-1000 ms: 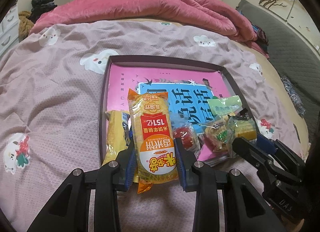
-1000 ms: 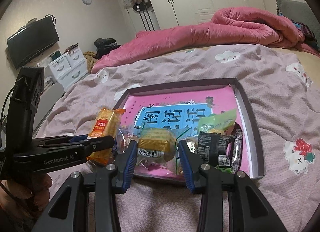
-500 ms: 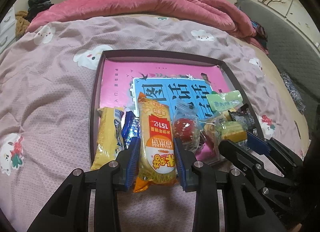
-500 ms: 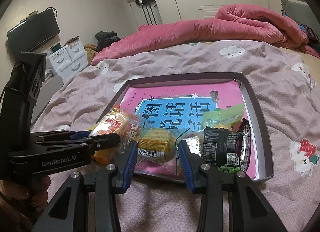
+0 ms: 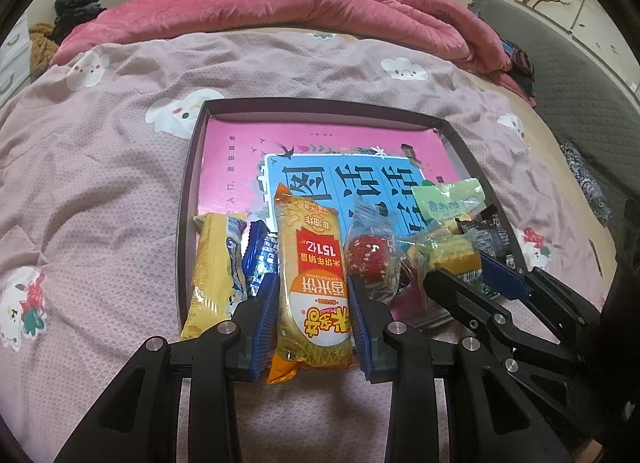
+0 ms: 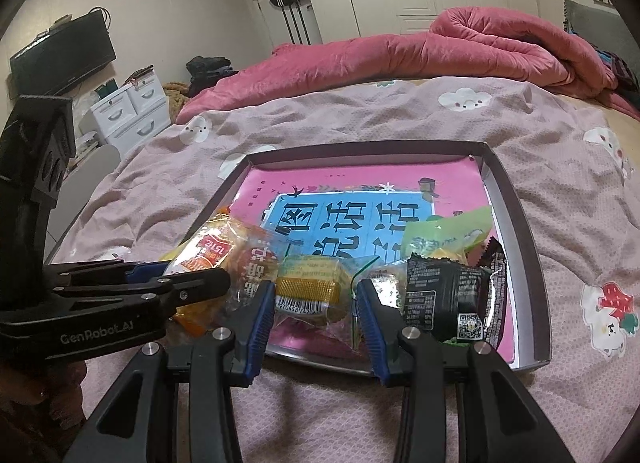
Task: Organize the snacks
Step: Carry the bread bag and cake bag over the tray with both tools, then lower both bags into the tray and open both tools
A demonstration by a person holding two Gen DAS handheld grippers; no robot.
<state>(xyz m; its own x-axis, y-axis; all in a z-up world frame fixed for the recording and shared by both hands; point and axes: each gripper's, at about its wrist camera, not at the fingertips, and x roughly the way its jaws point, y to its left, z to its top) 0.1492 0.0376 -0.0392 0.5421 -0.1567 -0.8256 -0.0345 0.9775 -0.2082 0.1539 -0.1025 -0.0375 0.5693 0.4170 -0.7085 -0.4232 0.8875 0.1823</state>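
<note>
My left gripper (image 5: 314,303) is shut on an orange rice-cracker packet (image 5: 312,263), which lies lengthwise over the near edge of a dark-rimmed tray (image 5: 191,191). My right gripper (image 6: 316,303) is shut on a yellow snack in a clear wrapper (image 6: 308,283) at the tray's (image 6: 516,199) near edge. In the left wrist view the right gripper (image 5: 476,275) comes in from the right with the yellow snack (image 5: 456,257). In the right wrist view the left gripper (image 6: 188,277) and the orange packet (image 6: 216,251) are at the left.
The tray, lined with a pink and blue book, holds a yellow packet (image 5: 216,263), a blue packet (image 5: 260,255), a red ball snack (image 5: 368,255), a green packet (image 6: 444,235) and a black packet (image 6: 444,295). A pink quilt (image 6: 440,47) lies heaped at the bed's far side.
Both views have shifted only slightly. The two grippers still hold the same packets at the tray's near edge.
</note>
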